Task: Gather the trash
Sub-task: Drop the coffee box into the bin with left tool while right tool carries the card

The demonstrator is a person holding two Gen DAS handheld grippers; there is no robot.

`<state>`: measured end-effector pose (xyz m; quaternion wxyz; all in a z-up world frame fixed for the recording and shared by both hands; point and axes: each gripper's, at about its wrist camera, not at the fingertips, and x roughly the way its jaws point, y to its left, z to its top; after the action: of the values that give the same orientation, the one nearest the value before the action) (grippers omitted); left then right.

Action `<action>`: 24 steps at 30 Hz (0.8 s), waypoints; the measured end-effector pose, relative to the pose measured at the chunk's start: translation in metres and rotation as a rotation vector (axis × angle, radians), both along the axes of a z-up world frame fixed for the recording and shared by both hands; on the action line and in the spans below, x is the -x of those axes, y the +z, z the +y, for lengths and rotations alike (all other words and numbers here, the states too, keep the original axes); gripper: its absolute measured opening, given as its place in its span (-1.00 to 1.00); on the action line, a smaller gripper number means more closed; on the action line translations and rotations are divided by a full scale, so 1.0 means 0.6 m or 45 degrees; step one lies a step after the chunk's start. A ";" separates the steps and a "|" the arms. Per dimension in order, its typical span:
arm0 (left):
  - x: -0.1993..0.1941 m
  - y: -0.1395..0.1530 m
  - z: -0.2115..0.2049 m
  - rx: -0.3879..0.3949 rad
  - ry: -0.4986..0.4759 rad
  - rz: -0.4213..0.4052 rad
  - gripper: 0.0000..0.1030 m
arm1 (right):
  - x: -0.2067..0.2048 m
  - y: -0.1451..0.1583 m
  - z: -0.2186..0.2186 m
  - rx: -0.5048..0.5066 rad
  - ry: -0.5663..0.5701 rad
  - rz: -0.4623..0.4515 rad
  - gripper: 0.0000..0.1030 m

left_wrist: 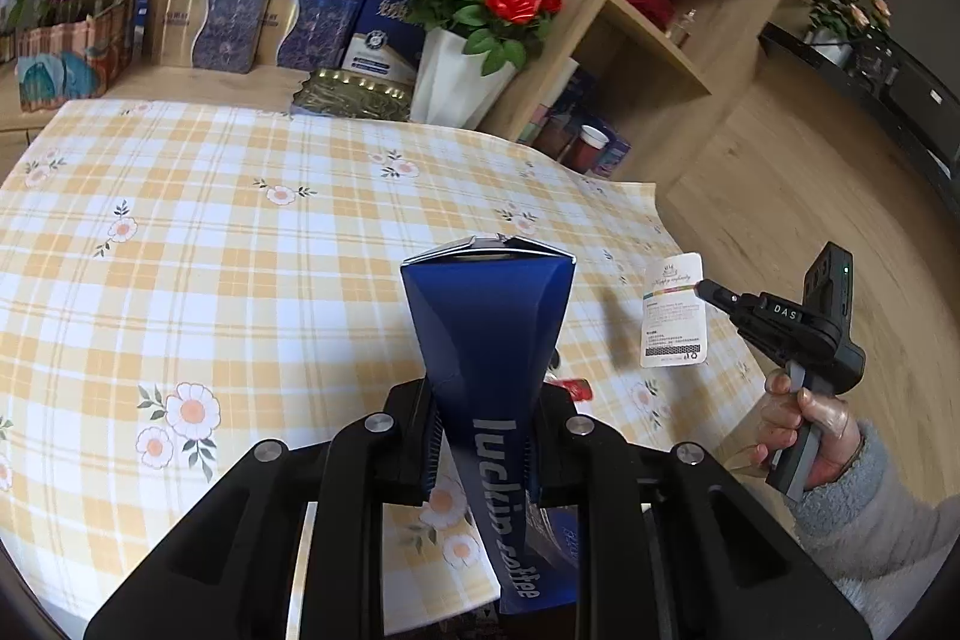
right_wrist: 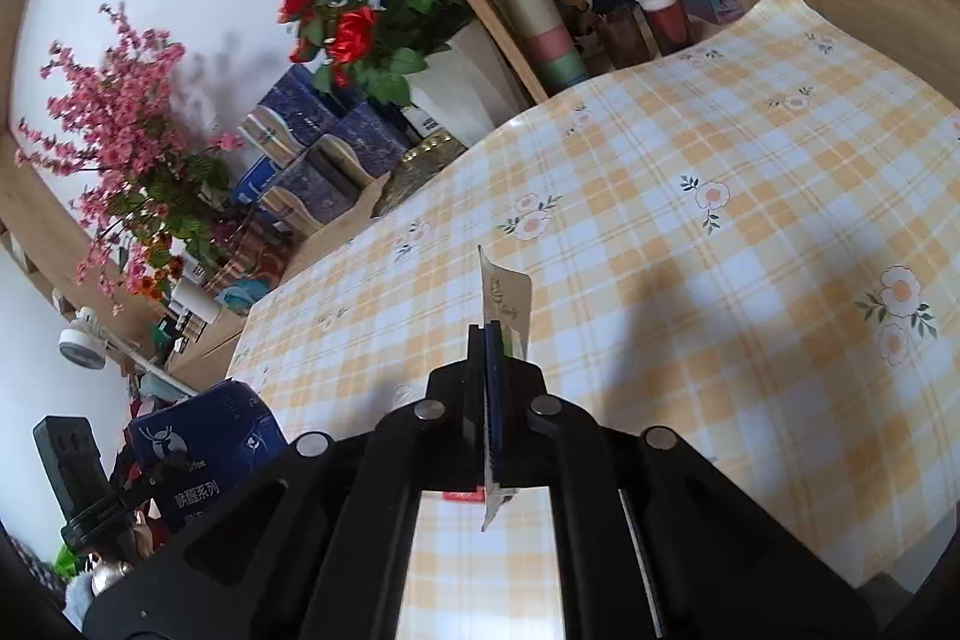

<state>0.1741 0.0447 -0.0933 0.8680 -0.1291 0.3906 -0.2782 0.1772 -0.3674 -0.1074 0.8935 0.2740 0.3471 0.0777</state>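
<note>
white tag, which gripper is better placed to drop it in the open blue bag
Right. The right gripper already pinches the white tag, level with the blue bag's open mouth. The left gripper is clamped on that bag, holding it upright.

Right gripper [right_wrist: 493, 334] pinches a white paper tag [right_wrist: 510, 298] edge-on above the checked counter [right_wrist: 690, 280]. Blue coffee bag [right_wrist: 198, 454] at lower left.
</note>
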 end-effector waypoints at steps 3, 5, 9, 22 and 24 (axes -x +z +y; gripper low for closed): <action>0.026 0.011 -0.001 -0.006 -0.024 -0.016 -0.60 | 0.026 0.014 0.011 0.008 0.027 -0.019 -0.91; 0.047 0.015 -0.005 -0.013 -0.055 -0.022 -0.60 | 0.045 0.022 0.021 0.022 0.051 -0.028 -0.90; 0.103 0.015 -0.023 -0.067 -0.168 -0.037 -0.60 | 0.082 0.033 0.044 0.053 0.094 -0.043 -0.90; 0.255 -0.086 -0.124 -0.439 -0.613 -0.059 -0.60 | 0.185 0.040 0.100 0.081 0.182 -0.051 -0.90; 0.264 -0.109 -0.138 -0.486 -0.654 -0.047 -0.60 | 0.194 0.037 0.105 0.089 0.188 -0.046 -0.91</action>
<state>0.0158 -0.0382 -0.1588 0.7850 0.1441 0.4396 -0.4121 0.0608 -0.3046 -0.0850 0.9005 0.2150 0.3526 0.1364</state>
